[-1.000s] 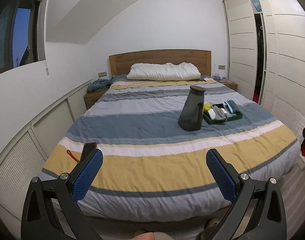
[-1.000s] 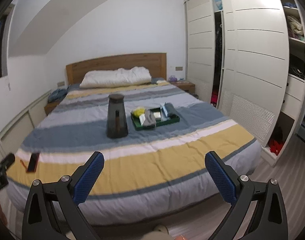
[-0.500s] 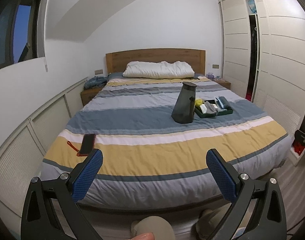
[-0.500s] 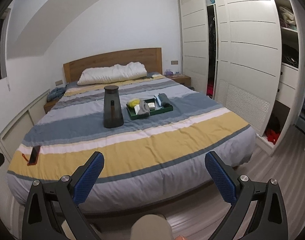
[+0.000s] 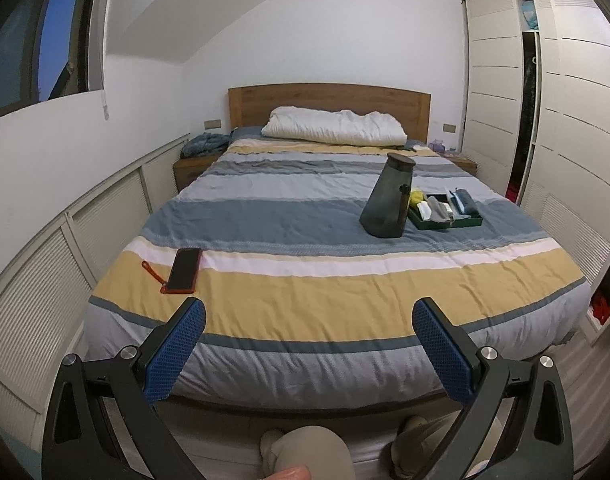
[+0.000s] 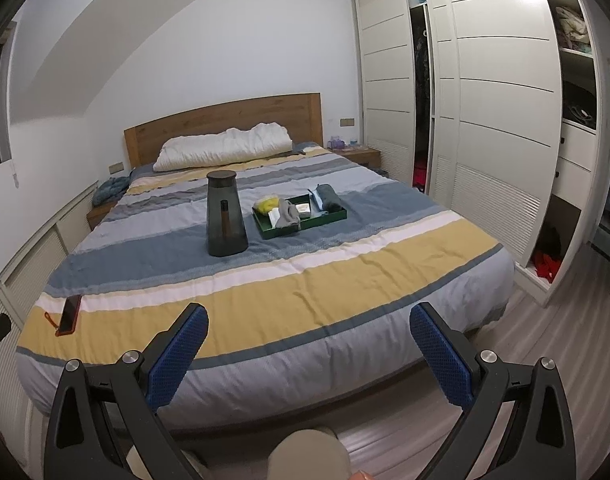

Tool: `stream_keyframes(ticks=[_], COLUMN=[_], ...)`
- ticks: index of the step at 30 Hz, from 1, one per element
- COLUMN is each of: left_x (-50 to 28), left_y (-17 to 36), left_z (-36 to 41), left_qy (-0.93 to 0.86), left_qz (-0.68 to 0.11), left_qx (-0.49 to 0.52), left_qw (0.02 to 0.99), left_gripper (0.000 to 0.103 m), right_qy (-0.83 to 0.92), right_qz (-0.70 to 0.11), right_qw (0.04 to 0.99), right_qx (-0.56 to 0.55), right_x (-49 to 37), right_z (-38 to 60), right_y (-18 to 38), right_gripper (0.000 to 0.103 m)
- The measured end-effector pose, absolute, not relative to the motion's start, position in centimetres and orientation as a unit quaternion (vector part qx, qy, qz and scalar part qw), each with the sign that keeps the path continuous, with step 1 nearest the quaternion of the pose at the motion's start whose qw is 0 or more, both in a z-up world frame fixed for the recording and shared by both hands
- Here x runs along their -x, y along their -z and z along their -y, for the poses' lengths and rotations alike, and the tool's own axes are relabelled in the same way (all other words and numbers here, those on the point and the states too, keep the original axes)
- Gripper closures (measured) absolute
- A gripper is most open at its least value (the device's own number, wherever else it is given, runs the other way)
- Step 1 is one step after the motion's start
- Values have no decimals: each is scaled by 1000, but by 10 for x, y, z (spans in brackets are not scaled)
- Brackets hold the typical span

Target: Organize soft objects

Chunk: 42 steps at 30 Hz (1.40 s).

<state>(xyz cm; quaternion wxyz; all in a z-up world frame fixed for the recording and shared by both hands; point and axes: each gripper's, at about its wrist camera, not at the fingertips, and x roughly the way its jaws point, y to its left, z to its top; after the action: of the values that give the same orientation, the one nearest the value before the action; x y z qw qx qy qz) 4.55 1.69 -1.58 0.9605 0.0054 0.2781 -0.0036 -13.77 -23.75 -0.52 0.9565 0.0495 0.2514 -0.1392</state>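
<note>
Both tongs, left (image 5: pixel 305 344) and right (image 6: pixel 307 350), gape empty before the bed (image 6: pixel 265 280), where soft bits (image 6: pixel 287 215) sit in the tray (image 6: pixel 305 229).

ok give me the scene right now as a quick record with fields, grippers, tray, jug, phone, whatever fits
setting: bedroom, striped bed
left gripper: open, empty, held off the foot of the bed
right gripper: open, empty, held off the foot of the bed
green tray: on the blue stripe, mid-bed, holds small soft items
tray contents: yellow item, grey cloth, dark grey roll, others too small to tell
dark jug: upright, lid on, beside the tray
phone: flat near the bed's edge, red case and strap
pillow: against the headboard
progress: nothing grasped yet
</note>
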Motion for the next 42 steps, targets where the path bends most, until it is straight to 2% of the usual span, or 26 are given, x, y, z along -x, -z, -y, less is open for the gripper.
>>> stream_keyframes(ticks=[42], left_x=[-59], left_y=[18], left_z=[-5], left_qy=[28], left_qz=[-279], left_qx=[-9], left_qw=[960], left_gripper=[2], right_qy=[146], right_qz=[-266], right_qw=[952], right_qx=[-48], right_x=[126], right_z=[239], right_y=[6], right_gripper=[0])
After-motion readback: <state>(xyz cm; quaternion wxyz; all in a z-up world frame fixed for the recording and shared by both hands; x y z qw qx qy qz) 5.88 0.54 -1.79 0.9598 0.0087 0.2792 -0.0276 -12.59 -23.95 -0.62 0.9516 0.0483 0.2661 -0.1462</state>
